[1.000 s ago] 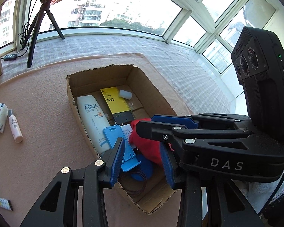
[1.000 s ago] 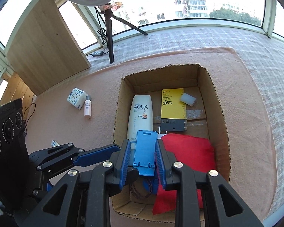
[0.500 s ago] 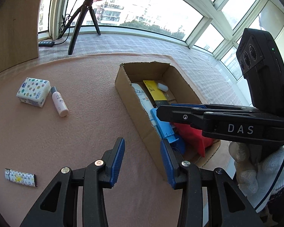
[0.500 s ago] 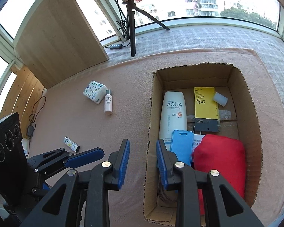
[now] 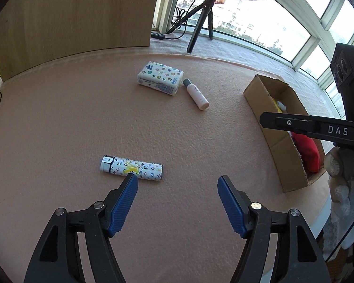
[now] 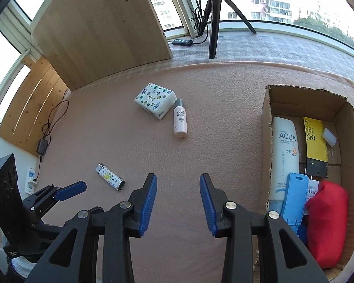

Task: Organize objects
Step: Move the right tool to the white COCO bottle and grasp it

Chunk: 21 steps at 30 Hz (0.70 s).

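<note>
Hovering left claw (image 5: 177, 181) gaped empty beside patterned lighter (image 5: 131, 167); right claw (image 6: 178, 180) likewise spread, empty. Risk: pad nudging lighter, rolling it across tabletop (image 5: 59, 118).

Pink felt mat (image 5: 70, 122) covers surface. Patterned lighter (image 5: 131, 167) lies flat near 6 o'clock, alone. Tissue pack (image 5: 160, 78) near 12 o'clock; small white bottle (image 5: 195, 94) lies touching its right end. Open cardboard box (image 5: 269, 118) sits at 3 o'clock edge. Tripod (image 6: 214, 16) stands beyond mat at 12 o'clock.
</note>
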Available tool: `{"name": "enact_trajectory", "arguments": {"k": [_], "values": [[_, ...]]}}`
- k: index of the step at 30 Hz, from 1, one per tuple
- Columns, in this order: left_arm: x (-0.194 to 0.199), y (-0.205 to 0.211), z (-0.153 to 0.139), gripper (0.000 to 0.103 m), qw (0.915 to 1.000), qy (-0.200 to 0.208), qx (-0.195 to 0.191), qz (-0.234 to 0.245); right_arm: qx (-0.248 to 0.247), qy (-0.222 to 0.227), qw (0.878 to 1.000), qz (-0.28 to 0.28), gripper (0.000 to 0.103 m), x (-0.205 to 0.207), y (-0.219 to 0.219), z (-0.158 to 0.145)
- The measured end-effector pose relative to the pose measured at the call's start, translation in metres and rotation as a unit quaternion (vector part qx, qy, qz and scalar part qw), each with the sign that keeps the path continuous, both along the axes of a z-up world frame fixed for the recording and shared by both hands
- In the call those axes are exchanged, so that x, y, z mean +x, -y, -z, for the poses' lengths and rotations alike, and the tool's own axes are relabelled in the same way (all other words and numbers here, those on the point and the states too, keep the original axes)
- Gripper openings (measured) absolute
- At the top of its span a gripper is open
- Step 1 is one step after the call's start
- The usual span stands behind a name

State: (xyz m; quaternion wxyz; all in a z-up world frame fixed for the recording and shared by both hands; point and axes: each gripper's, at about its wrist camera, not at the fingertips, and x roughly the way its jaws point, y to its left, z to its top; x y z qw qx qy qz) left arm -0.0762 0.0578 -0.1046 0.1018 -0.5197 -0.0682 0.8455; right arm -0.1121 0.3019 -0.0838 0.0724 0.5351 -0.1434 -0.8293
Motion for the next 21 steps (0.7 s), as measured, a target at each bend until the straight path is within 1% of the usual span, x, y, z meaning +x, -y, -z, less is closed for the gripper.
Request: {"name": "enact_trajectory", "arguments": {"k": [2, 5, 6, 14, 21], "values": [[0.003, 0.010, -0.002, 0.075, 1.0000, -0.001, -0.003, -0.007, 0.002, 0.002, 1.000, -0.005, 0.037, -0.004, 0.009, 0.002], [0.005, 0.023, -0.003, 0.076, 0.9999, -0.002, -0.005, -0.013, 0.007, 0.004, 1.000, -0.011, 0.045, -0.009, 0.021, 0.005], [0.006, 0.026, -0.003, 0.076, 0.9999, -0.001, -0.005, -0.014, 0.008, 0.004, 1.000, -0.013, 0.045, -0.011, 0.025, 0.006], [0.005, 0.047, 0.006, 0.076, 0.9997, 0.010, -0.005, -0.022, 0.015, 0.013, 1.000, -0.011, 0.046, -0.025, 0.037, 0.018], [0.007, 0.066, 0.020, 0.077, 0.9989, 0.029, 0.002, -0.037, 0.029, 0.010, 1.000, 0.004, 0.047, -0.034, 0.031, 0.029]]}}
